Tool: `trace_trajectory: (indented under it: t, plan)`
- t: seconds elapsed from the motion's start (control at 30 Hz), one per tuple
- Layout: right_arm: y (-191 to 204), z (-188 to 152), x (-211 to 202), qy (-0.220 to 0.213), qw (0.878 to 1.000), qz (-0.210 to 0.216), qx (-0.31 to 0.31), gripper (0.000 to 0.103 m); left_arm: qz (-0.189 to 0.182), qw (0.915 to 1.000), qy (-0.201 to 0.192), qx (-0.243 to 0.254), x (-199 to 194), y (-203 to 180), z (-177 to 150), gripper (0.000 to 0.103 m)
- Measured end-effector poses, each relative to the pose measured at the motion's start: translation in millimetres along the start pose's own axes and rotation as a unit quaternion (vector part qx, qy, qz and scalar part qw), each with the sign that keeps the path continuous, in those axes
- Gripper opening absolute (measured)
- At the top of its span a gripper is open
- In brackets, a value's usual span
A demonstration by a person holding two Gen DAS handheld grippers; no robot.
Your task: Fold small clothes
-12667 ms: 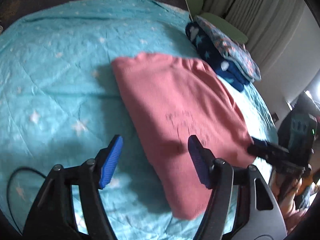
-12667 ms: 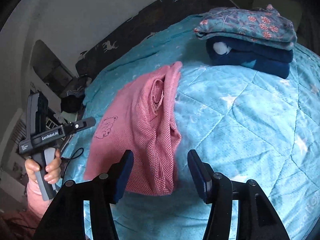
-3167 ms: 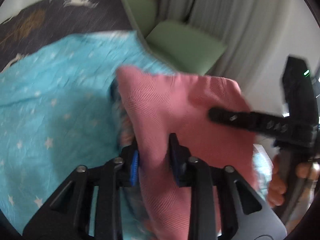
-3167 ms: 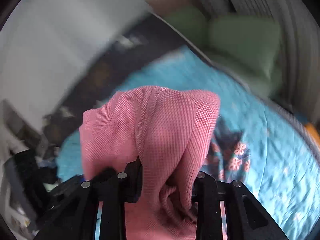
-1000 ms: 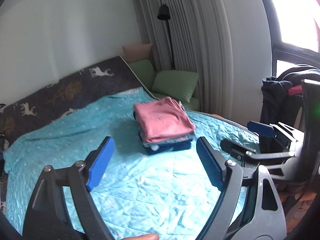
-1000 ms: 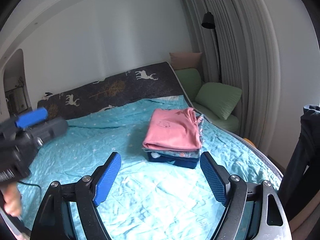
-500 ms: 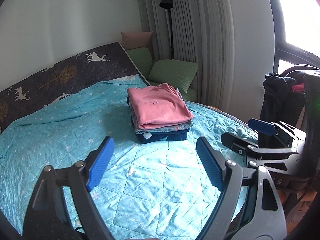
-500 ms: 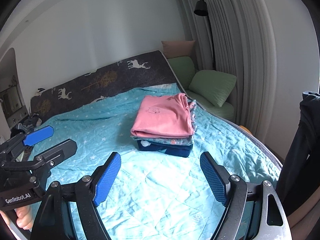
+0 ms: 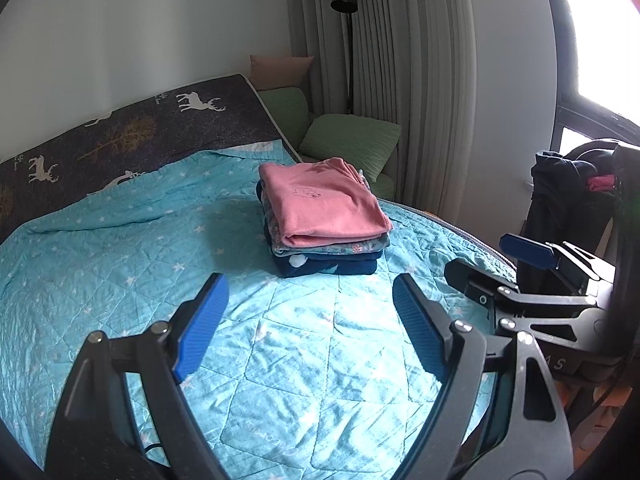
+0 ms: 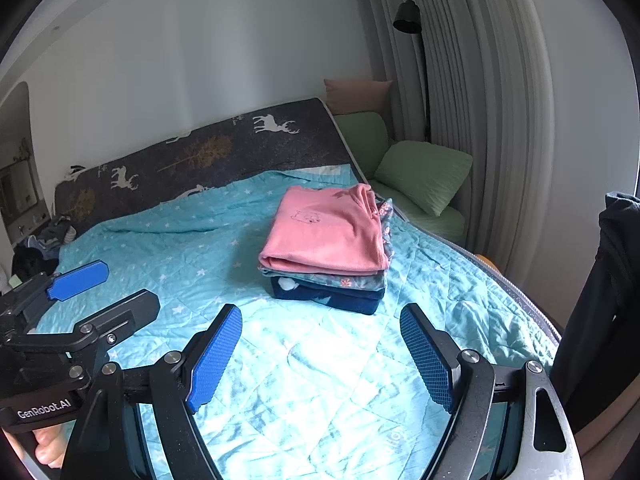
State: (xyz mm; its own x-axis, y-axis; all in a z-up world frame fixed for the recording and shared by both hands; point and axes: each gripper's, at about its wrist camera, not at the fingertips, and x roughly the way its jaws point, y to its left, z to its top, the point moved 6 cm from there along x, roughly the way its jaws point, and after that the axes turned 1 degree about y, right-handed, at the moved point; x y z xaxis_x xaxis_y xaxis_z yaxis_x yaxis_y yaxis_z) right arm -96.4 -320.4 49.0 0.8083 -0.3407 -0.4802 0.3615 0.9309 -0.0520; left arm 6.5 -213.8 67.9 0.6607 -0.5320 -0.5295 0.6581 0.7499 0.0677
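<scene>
The left gripper (image 9: pixel 306 316) is hanging over the bed, tilting downward, jaws spread wide and gripping nothing. The right gripper (image 10: pixel 320 344) is hovering beside it, likewise spread and gripping nothing. Both are sitting well short of the folded clothes (image 10: pixel 326 236), which are lying stacked, pink on top, on the turquoise quilt (image 10: pixel 300 380). Green cushions (image 10: pixel 424 174), a floor lamp (image 10: pixel 408 12) and grey curtains (image 10: pixel 500 100) are standing behind, at the right.
</scene>
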Motion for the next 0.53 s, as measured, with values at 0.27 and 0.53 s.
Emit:
trace_trajectory:
  t: [0.27,0.53]
  plan:
    - [0,-1,3,0.002,1.000,-0.009,-0.004,0.083,0.005,1.0000,0.001,-0.005,1,6,-2,0.084]
    - [-10,-1,7,0.006,1.000,-0.020,0.007,0.083,0.009,0.9999,0.005,-0.010,4,7,-3,0.084]
